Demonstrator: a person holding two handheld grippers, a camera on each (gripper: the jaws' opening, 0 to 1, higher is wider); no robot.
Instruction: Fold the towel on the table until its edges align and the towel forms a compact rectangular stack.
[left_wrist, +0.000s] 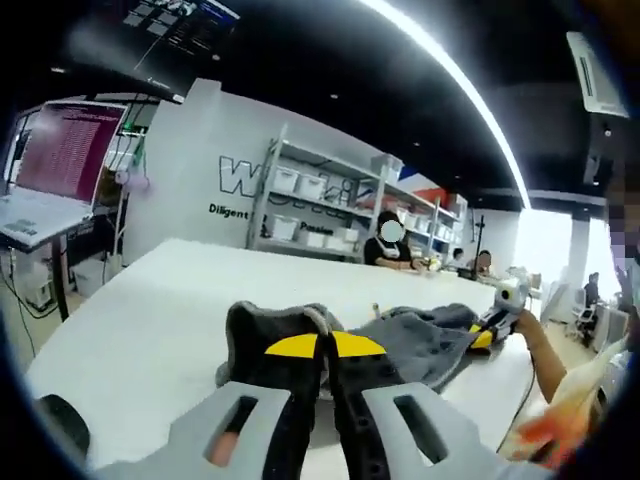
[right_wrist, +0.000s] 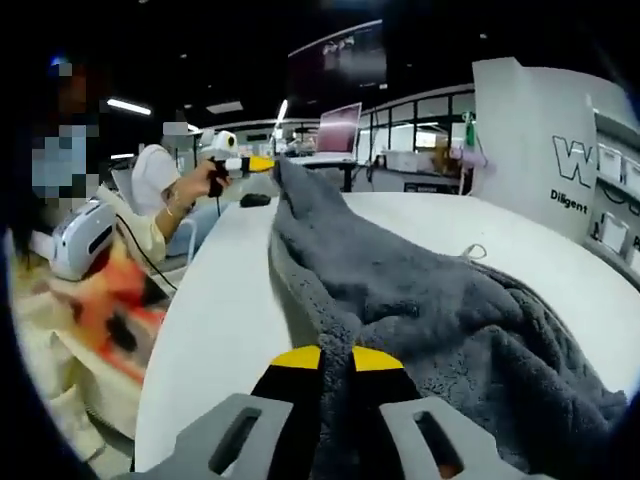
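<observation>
I see the grey towel (right_wrist: 450, 310) rumpled and stretched along the white surface's (left_wrist: 150, 320) edge, both ends lifted.

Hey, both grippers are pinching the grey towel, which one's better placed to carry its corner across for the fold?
Probably the left gripper: its towel corner is lifted off the table. The right gripper is clamped low.

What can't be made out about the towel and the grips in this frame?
- Left gripper view: the towel corner in the left gripper is covered by its own shut jaws.
- Right gripper view: the right gripper hides its pinched edge; the towel's far side is cut off at the rim.
- Either view: the towel's full outline and edge alignment on the table cannot be judged.
</observation>
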